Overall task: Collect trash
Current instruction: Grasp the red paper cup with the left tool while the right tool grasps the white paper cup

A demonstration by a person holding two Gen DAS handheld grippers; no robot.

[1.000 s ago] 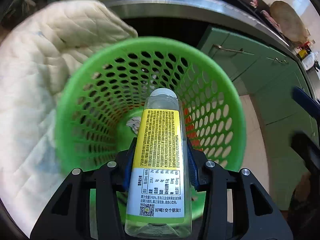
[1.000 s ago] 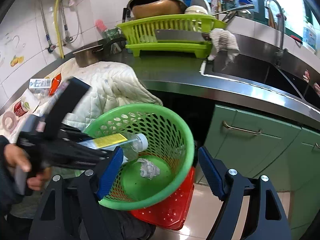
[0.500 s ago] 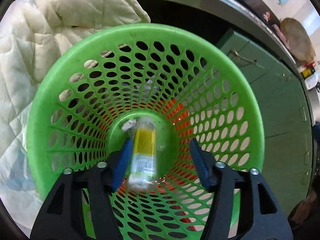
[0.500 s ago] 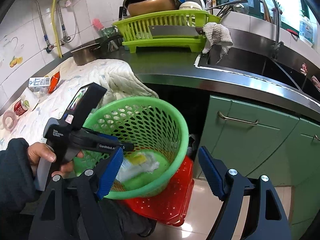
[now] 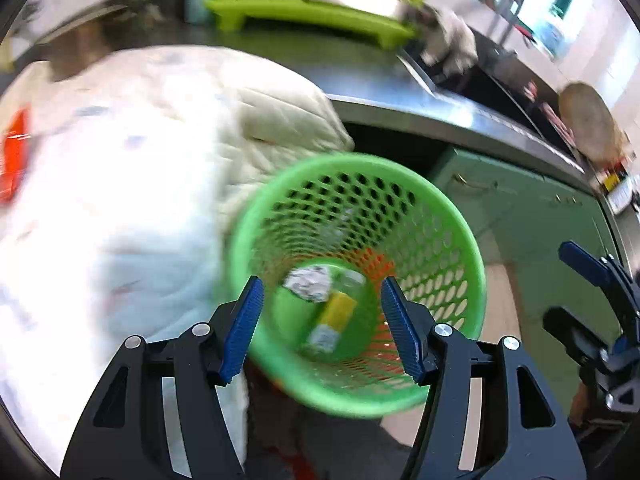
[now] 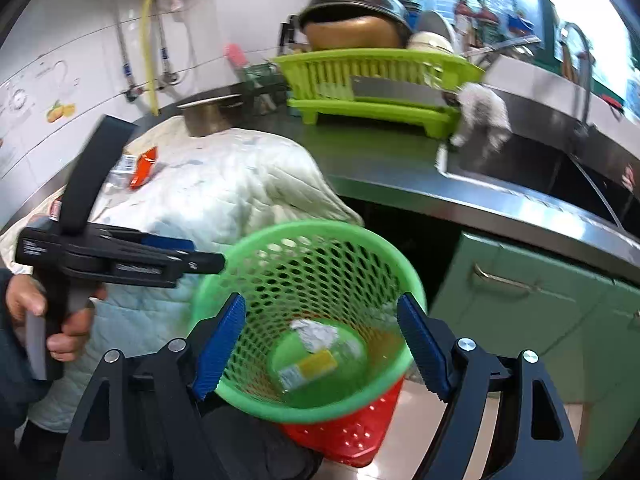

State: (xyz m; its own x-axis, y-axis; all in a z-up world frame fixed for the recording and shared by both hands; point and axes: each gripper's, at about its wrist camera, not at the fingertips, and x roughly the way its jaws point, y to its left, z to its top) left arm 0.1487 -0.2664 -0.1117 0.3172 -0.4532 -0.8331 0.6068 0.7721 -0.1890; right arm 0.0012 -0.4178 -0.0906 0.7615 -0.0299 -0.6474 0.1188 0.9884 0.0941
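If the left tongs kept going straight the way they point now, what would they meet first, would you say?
Most likely the green basket: the open left tongs aim into its mouth, toward the bottle and crumpled paper at the bottom. Depth is unclear, so the near rim might come first.

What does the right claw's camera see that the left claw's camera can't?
Only the right view shows the hand holding the left claw, the pan on the rack, and the red basket under the green one. Only the left view shows the right claw at its edge. Both show the green basket with the bottle and crumpled paper inside, and the quilt.
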